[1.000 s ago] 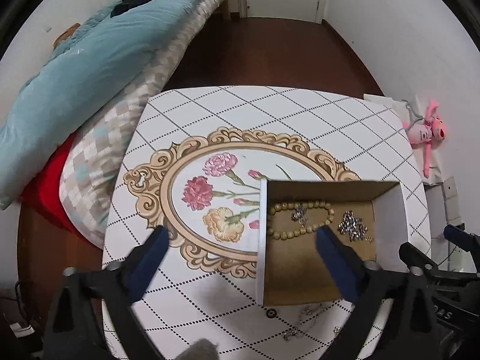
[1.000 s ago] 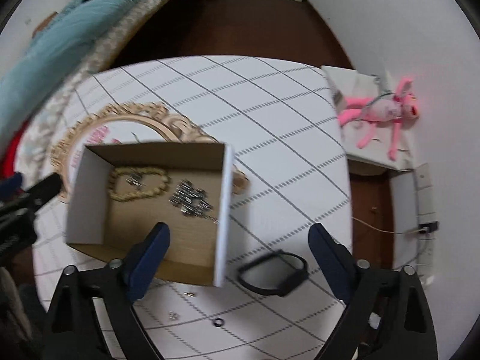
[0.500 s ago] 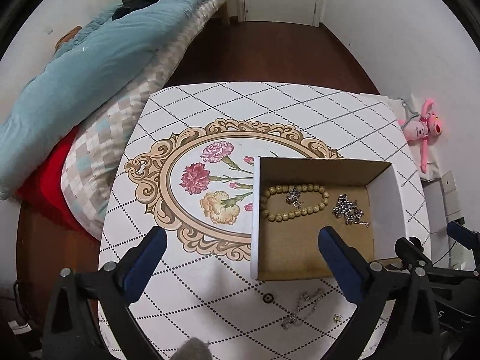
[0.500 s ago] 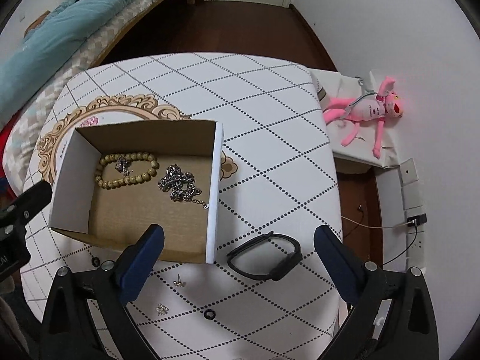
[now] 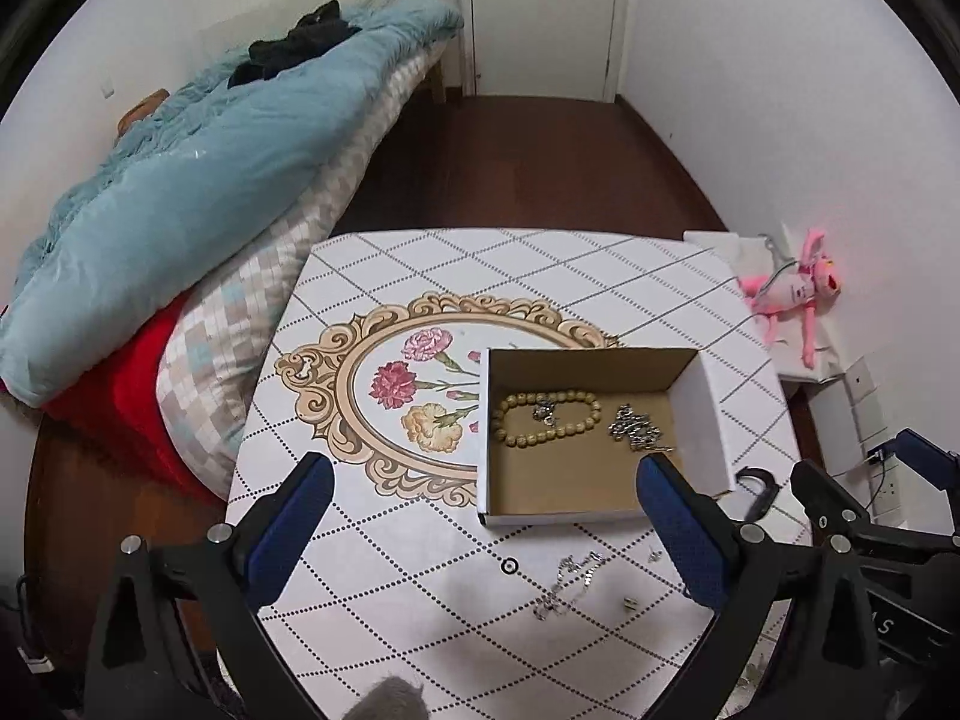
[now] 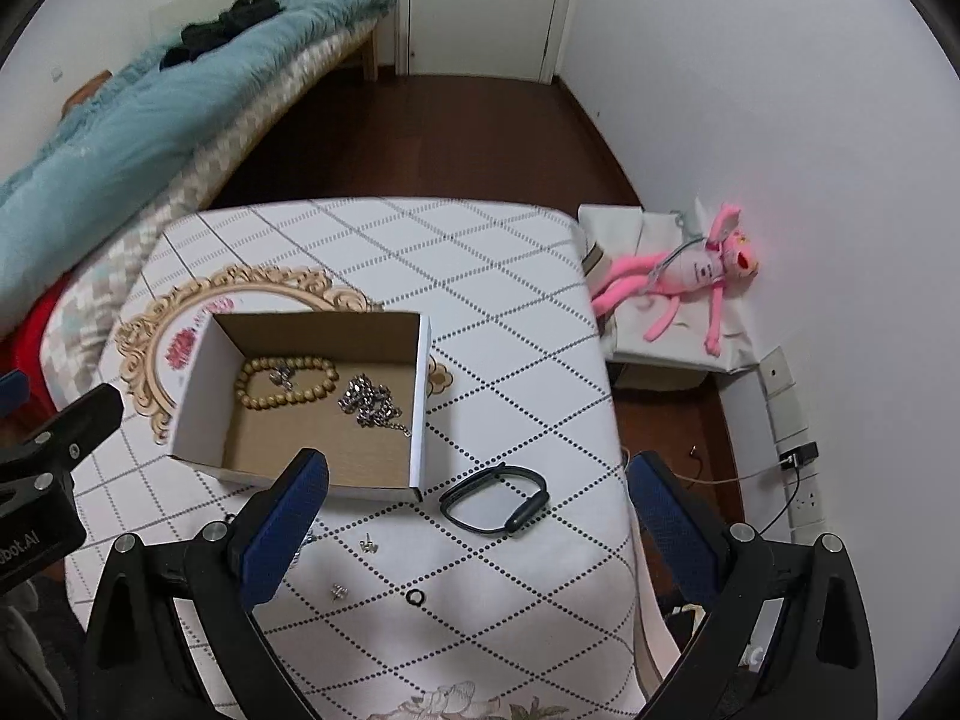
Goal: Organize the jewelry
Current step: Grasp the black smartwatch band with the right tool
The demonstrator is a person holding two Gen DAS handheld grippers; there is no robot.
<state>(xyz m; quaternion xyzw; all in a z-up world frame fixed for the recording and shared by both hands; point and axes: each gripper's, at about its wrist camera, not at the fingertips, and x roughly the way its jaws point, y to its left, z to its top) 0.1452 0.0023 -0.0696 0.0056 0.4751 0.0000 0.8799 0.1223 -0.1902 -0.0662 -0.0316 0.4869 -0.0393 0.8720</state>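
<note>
An open cardboard box (image 5: 702, 402) (image 6: 423, 396) stands on the patterned table (image 5: 540, 264) (image 6: 480, 276). Inside lie a wooden bead bracelet (image 5: 543, 417) (image 6: 288, 381) and a silver chain (image 5: 636, 427) (image 6: 369, 402). In front of the box lie a thin silver chain (image 5: 567, 585), a small black ring (image 5: 509, 565) (image 6: 414, 597) and small earrings (image 6: 367, 543). A black wristband (image 6: 495, 498) rests right of the box. My left gripper (image 5: 480, 516) is open above the table's near edge, holding nothing. My right gripper (image 6: 474, 516) is open above the wristband, holding nothing.
A bed with a blue duvet (image 5: 198, 180) runs along the left of the table. A pink plush toy (image 6: 690, 282) lies on a white box by the right wall. Wall sockets with a cable (image 6: 792, 462) are at the right. A closed door (image 5: 540, 12) is at the back.
Both grippers have pulled back and risen, so the box and table look smaller and more of the room shows. Both stay open. The jewelry has not moved.
</note>
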